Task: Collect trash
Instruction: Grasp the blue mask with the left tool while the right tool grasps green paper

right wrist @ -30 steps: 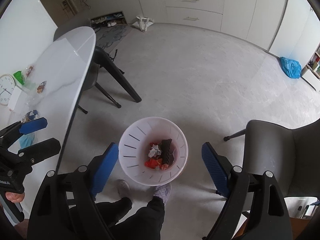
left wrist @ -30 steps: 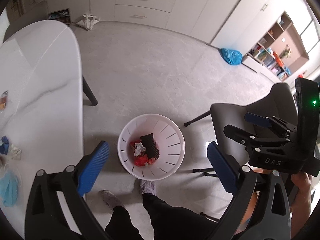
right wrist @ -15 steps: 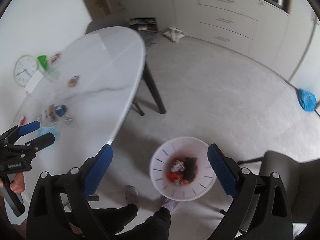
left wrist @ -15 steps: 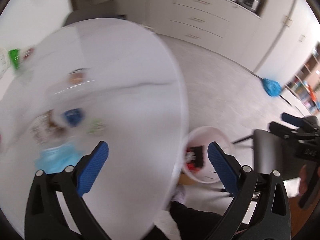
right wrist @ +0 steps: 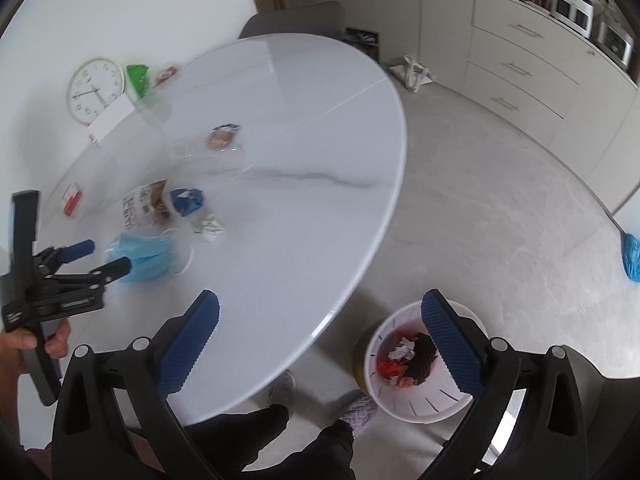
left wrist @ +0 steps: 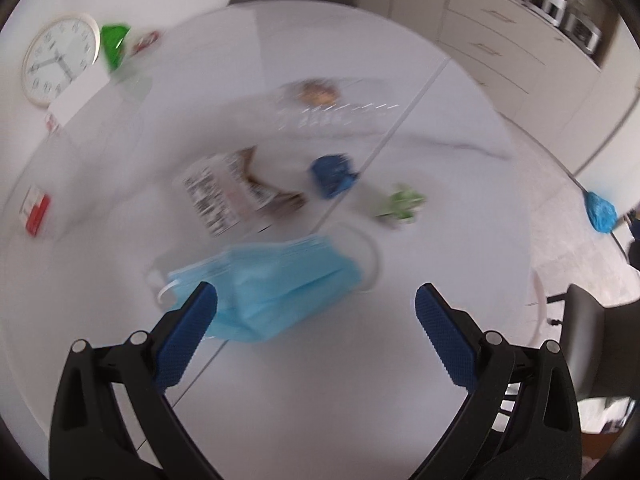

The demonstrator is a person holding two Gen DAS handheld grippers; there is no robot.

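Trash lies on the white oval table (right wrist: pixel 304 216): a blue face mask (left wrist: pixel 272 284) (right wrist: pixel 148 256), a printed wrapper (left wrist: pixel 224 196) (right wrist: pixel 142 204), a blue crumpled piece (left wrist: pixel 332 174) (right wrist: pixel 186 200), a green-white crumple (left wrist: pixel 402 204) (right wrist: pixel 208 226) and a clear snack bag (left wrist: pixel 316 94) (right wrist: pixel 222 138). My left gripper (left wrist: pixel 316 300) (right wrist: pixel 104 257) hovers open just above the mask, touching nothing. My right gripper (right wrist: pixel 320 300) hangs over the table's near edge, jaws still opening, nothing between them. The white slotted bin (right wrist: pixel 420 404) stands on the floor below it, with red, white and black trash (right wrist: pixel 408 360) inside.
A wall clock (right wrist: pixel 96 92), a green bag (right wrist: pixel 138 76) and a red box (right wrist: pixel 72 200) sit at the table's far left. A grey chair (right wrist: pixel 296 20) stands behind the table, another (right wrist: pixel 580 384) beside the bin. The person's legs (right wrist: pixel 280 432) are under the table edge.
Both views have swung from the bin on the floor up to the table. The left gripper moved over the mask. The right gripper's jaws have spread wider.
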